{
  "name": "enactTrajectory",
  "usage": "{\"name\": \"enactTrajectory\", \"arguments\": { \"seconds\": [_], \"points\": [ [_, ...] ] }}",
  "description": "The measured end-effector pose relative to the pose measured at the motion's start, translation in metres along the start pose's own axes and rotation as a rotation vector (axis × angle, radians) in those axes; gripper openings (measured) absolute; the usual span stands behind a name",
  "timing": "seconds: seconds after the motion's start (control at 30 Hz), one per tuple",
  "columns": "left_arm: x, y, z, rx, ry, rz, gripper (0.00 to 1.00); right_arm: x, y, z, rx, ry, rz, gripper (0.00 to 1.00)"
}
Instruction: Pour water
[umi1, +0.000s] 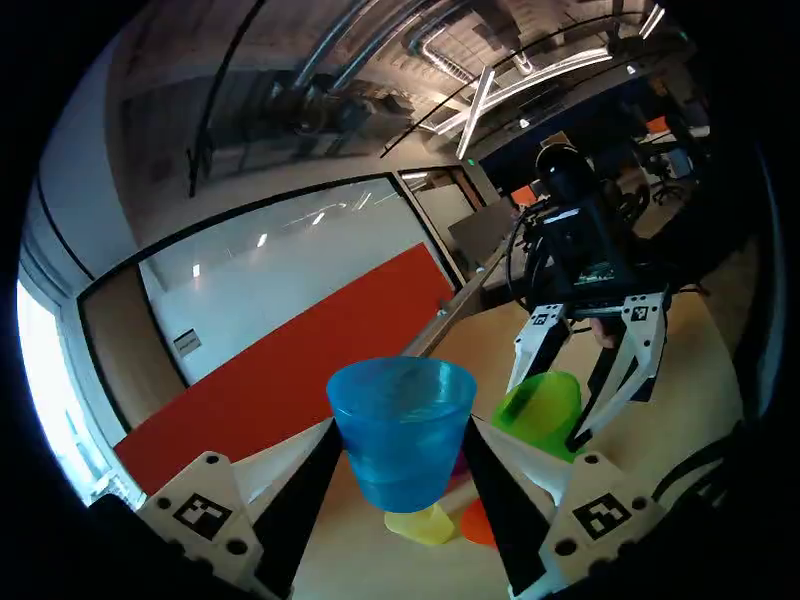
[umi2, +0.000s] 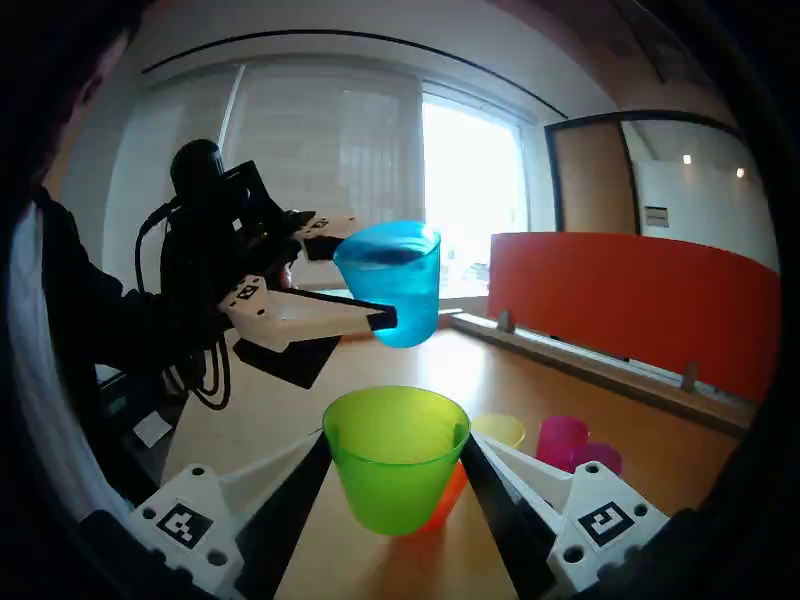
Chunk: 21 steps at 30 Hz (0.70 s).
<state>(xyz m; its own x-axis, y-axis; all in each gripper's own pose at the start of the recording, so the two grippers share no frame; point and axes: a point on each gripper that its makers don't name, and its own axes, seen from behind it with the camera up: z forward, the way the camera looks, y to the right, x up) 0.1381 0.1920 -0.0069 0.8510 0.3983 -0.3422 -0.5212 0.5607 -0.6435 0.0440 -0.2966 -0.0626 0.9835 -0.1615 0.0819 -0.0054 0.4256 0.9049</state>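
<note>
My left gripper (umi1: 403, 455) is shut on a blue translucent cup (umi1: 402, 432), held upright above the wooden table (umi1: 700, 400). The right gripper view shows that blue cup (umi2: 390, 282) raised high between the left gripper's fingers (umi2: 345, 315), with water dark near its rim. My right gripper (umi2: 395, 465) is shut on a lime green cup (umi2: 396, 455), held upright lower down. From the left gripper view the green cup (umi1: 545, 410) sits tilted between the right gripper's fingers (umi1: 600, 400), to the right of and beyond the blue cup.
A yellow cup (umi2: 500, 430), two pink cups (umi2: 562, 440) and an orange cup (umi2: 445, 500) stand on the table under the green one. An orange partition (umi2: 640, 300) borders the table's far edge. A person's sleeve (umi2: 90, 320) is on the left.
</note>
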Motion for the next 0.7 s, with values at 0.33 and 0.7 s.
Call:
{"name": "enactTrajectory", "arguments": {
  "seconds": [0.33,0.7],
  "points": [
    [0.003,0.001,0.002,0.006,0.007,0.058,0.81,-0.002,-0.005,0.001,0.008,0.000,0.002,0.91],
    [0.010,-0.002,0.001,0.011,0.019,0.112,0.81,0.000,-0.012,0.003,0.022,0.005,0.000,0.91]
  ]
}}
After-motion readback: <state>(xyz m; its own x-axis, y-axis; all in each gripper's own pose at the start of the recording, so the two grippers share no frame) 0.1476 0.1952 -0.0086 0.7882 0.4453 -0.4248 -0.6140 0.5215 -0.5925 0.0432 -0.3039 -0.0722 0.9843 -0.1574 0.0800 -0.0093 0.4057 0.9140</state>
